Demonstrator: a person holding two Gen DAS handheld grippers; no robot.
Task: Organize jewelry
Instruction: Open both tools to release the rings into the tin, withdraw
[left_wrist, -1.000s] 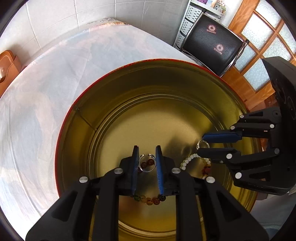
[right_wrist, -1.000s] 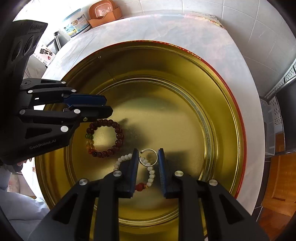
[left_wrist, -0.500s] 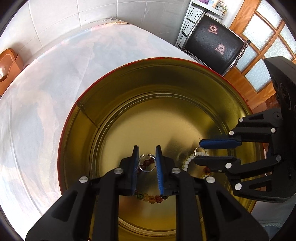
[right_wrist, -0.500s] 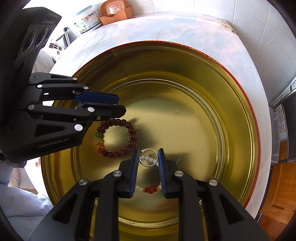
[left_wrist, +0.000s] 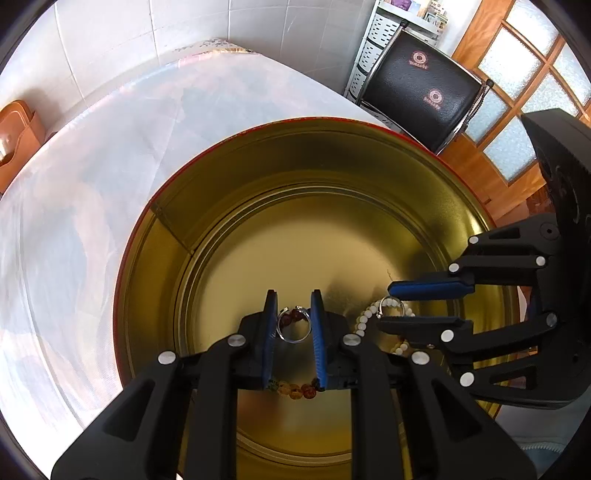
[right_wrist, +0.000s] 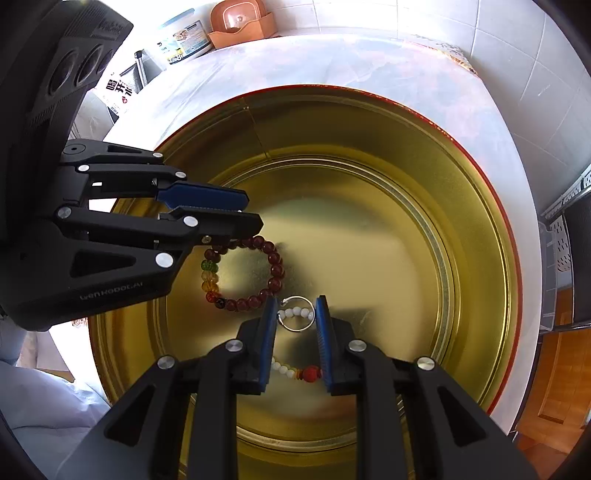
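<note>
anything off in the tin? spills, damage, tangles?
Nothing stands out. Each claw, left and right, grips a silver ring over the gold tin. The dark red bracelet and white bead bracelet lie flat and unbroken on its floor.

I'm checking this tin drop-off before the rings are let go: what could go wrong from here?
1. The left tongs hold a ring above the dark red bracelet; released, it may lie hidden among the beads.
2. The right tongs hold another ring over the white bracelet, and could tangle.
3. Both tongs crowd the gold tin, so they may collide.
</note>
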